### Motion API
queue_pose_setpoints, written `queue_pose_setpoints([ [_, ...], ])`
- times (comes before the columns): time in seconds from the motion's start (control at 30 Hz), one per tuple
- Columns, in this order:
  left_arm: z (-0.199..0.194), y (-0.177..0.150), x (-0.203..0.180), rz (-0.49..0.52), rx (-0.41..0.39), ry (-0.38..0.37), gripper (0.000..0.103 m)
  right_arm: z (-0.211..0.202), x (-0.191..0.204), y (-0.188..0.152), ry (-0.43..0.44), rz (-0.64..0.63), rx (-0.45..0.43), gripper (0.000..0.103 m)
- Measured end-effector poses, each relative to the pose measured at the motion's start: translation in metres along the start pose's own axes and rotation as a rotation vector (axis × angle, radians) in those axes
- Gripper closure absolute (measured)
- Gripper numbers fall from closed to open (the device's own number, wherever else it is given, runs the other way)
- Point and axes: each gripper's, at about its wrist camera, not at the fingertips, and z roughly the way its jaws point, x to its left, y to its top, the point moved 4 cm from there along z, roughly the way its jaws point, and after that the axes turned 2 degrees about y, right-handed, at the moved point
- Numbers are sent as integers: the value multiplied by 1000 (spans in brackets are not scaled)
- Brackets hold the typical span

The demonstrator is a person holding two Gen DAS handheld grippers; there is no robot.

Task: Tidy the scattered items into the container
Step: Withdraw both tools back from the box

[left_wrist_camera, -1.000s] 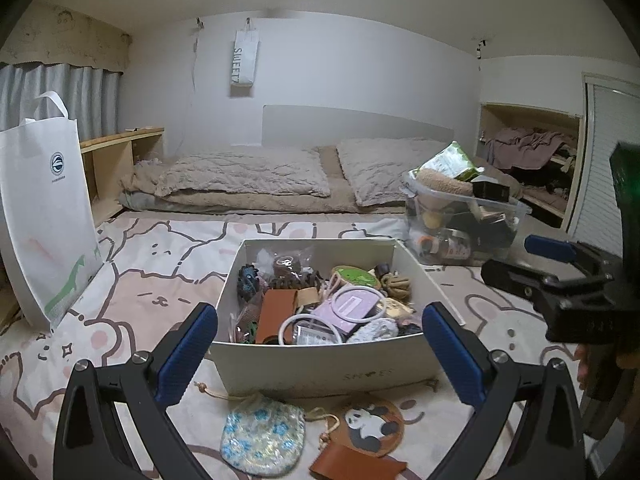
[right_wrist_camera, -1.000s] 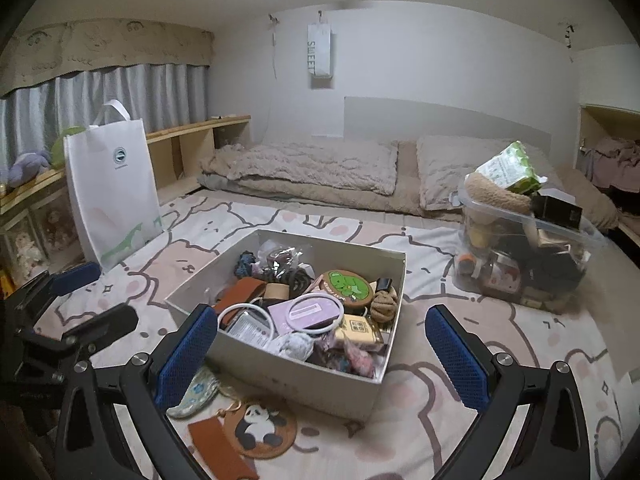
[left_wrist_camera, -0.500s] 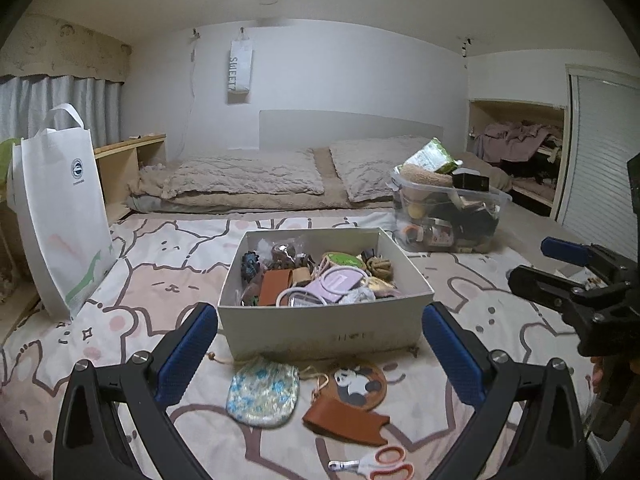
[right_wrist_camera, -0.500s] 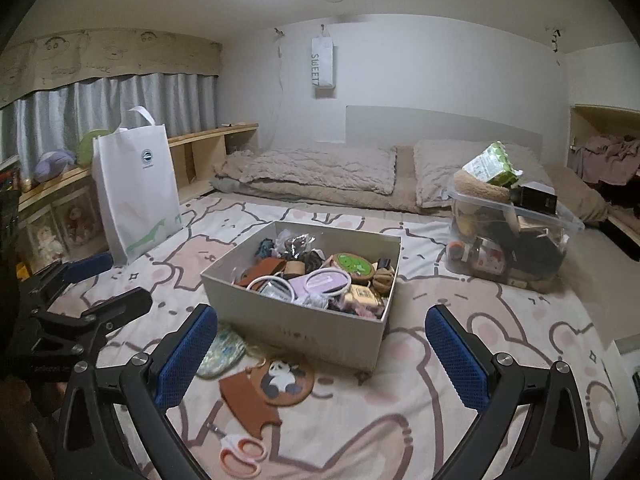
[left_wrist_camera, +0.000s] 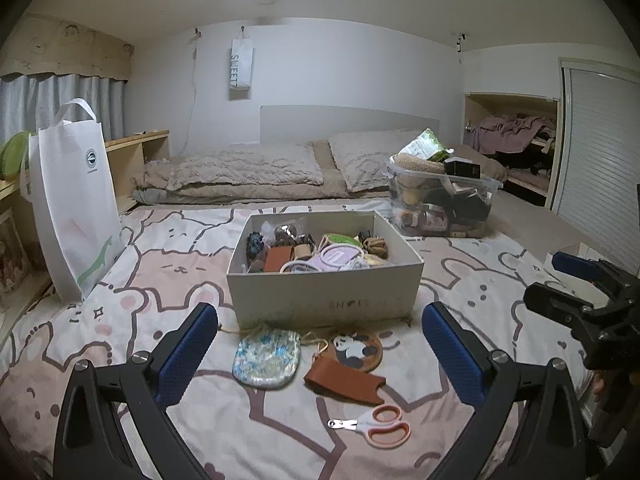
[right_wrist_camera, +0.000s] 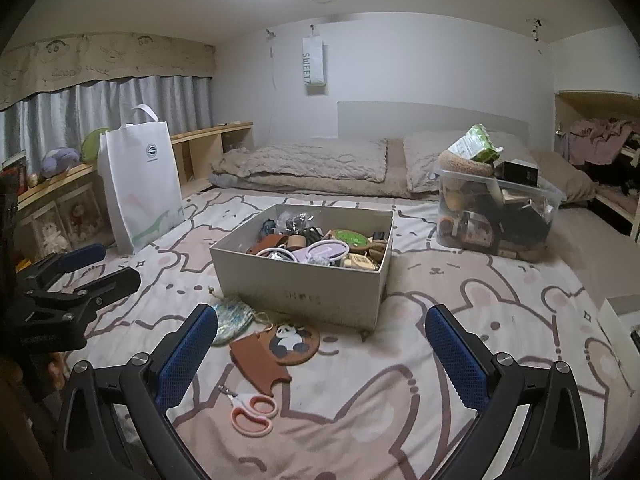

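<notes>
1. Right then, your left claw (left_wrist_camera: 320,344) stood wide apart, holding nothing, above the cartoon-animal blanket (left_wrist_camera: 480,280), with the scattered items between its blue pads (left_wrist_camera: 188,348).
2. Your right claw (right_wrist_camera: 322,346) was spread just as wide and held nothing either; it showed at the right edge of the left wrist view (left_wrist_camera: 560,284).
3. You had the grey cardboard box (left_wrist_camera: 324,300) sitting mid-blanket, already packed with small items, among them a lilac pouch (left_wrist_camera: 336,256) and white rings.
4. Just in front of the box lay a blue-patterned drawstring pouch (left_wrist_camera: 266,356), with its cord running toward the box's near wall.
5. Beside that pouch you had a round panda coaster (left_wrist_camera: 358,350), near the box front, and a brown leather sleeve (left_wrist_camera: 344,382) overlapping the coaster's near edge.
6. Nearer to you than the sleeve lay small scissors with orange handles (left_wrist_camera: 380,430), apart from the other pieces.
7. Off to the left stood a white tote bag (left_wrist_camera: 72,208), upright by the wooden shelf.
8. Behind the box on the right sat a clear plastic bin (left_wrist_camera: 440,204), piled over its rim.
</notes>
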Motion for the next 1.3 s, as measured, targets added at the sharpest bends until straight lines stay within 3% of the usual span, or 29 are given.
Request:
queue_pose_setpoints([
  [0.4, -10, -25, 2, 0, 33, -10, 0, -13, 12, -16, -21, -24, -8, 0],
  [1.3, -18, -31, 6, -21, 33, -25, 0, -12, 27, -30, -44, -50, 14, 0],
])
